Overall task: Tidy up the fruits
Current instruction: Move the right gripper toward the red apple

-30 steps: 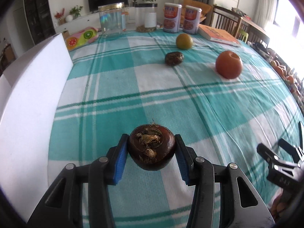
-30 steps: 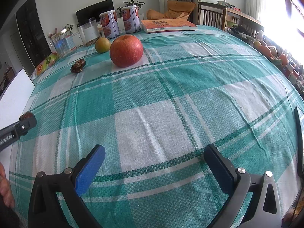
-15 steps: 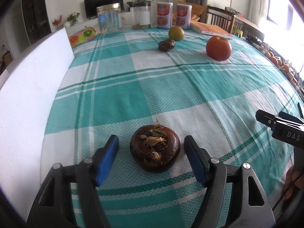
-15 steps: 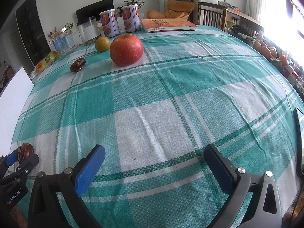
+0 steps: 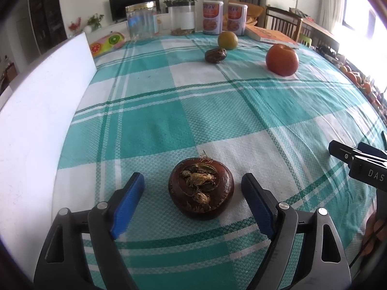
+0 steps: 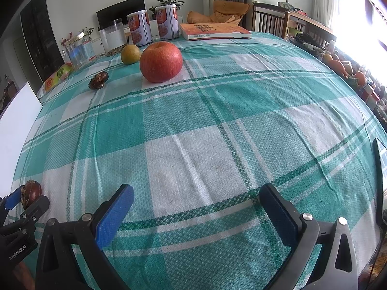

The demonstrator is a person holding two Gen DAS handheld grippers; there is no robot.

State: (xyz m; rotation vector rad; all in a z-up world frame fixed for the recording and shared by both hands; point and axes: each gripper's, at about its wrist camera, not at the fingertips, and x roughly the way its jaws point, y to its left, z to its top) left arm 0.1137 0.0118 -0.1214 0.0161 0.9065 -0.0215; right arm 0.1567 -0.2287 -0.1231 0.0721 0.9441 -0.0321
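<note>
White board stands along left edge of desk, checked teal/white cloth over it.

L hand-held gripper: jaws opening, blue pads clear of the fruit on both sides. Dark brown water chestnut sits on the cloth between them, flat side down, tufted crown up, touching neither pad. Looks set down, release under way. In R wrist view same chestnut shows at near left, L gripper's pads either side of it.

Far side, L to R: fruit-print pouch, clear jar, second dark chestnut, yellow-green round fruit just behind it, two printed cans, book, red apple off to far right, apart from the others.

R hand-held gripper: jaws wide apart, nothing between, bare cloth under it. Sits near edge, right of L gripper.

Key relation for next move (judgement): remaining fruits all lie far across the desk from both grippers. Apple lies almost straight ahead of R gripper, a bit left of its line, so R is the nearer hand for it. Far chestnut + yellow-green fruit lie ahead of L gripper, slightly right. Far chestnut is oblong, long axis running roughly left-right across L view, so grip across its short width, i.e. near-far, wld suit. Apple round, no axis to mind; wide jaws needed.
</note>
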